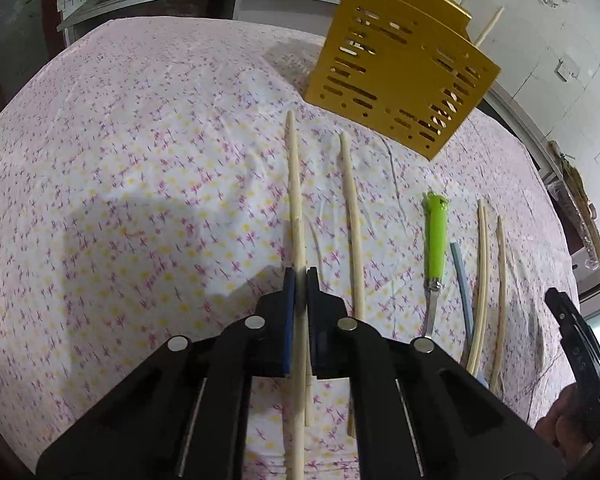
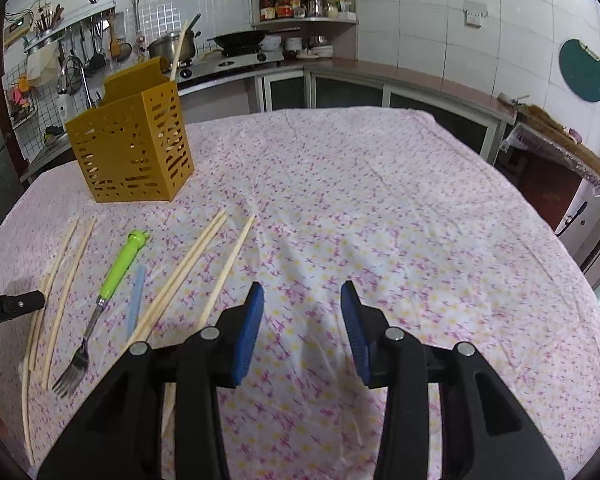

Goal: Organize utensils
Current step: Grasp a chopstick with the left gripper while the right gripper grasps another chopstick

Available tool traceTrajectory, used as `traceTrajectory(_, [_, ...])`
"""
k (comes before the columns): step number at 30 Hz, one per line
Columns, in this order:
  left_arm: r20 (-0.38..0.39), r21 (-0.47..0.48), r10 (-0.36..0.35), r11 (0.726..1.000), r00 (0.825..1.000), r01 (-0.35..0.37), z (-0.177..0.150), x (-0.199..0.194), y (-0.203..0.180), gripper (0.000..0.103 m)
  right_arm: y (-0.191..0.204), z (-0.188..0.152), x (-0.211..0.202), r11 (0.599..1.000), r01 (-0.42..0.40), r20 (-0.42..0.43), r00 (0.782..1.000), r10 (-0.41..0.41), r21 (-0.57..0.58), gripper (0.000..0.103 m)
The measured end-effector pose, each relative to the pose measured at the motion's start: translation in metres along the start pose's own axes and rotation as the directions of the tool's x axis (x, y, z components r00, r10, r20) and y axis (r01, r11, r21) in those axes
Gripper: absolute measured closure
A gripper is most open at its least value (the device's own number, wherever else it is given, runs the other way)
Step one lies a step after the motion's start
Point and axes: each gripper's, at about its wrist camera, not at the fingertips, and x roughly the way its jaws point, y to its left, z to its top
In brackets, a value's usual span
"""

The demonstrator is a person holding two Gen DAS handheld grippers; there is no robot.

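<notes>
My left gripper (image 1: 300,276) is shut on a pale wooden chopstick (image 1: 294,184) lying lengthwise on the floral cloth. A second chopstick (image 1: 351,216) lies just right of it. Further right lie a green-handled fork (image 1: 436,236), a light blue stick (image 1: 462,280) and more chopsticks (image 1: 484,280). The yellow slotted utensil holder (image 1: 400,68) stands beyond with one chopstick in it. My right gripper (image 2: 302,300) is open and empty over bare cloth, right of the fork (image 2: 116,272), chopsticks (image 2: 188,272) and holder (image 2: 132,148).
The table is covered by a pink-and-yellow floral cloth (image 2: 380,208). A kitchen counter with stove, pots and a sink (image 2: 236,56) runs behind the table. The left gripper's tip (image 2: 16,304) shows at the left edge of the right wrist view.
</notes>
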Motion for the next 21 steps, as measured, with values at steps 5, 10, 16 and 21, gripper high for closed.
traceTrajectory(5, [0.000, -0.008, -0.018, 1.000, 1.000, 0.018, 0.003, -0.004, 0.009, 0.099, 0.007, 0.009, 0.013, 1.000, -0.018, -0.023, 1.000, 0.018, 0.010, 0.063])
traceTrajectory(10, [-0.001, -0.011, -0.008, 1.000, 1.000, 0.008, 0.007, 0.001, 0.018, 0.099, 0.016, 0.015, 0.026, 1.000, -0.012, -0.040, 0.999, 0.012, 0.000, 0.063])
traceTrajectory(16, [0.008, -0.007, 0.000, 1.000, 1.000, 0.000, 0.017, 0.002, 0.026, 0.099, 0.020, 0.023, 0.037, 1.000, -0.009, -0.059, 0.998, 0.010, 0.005, 0.063])
traceTrajectory(21, [0.024, -0.009, 0.011, 1.000, 1.000, -0.011, 0.033, 0.004, 0.031, 0.099, 0.025, 0.029, 0.046, 1.000, -0.018, -0.075, 0.997, 0.019, 0.013, 0.063])
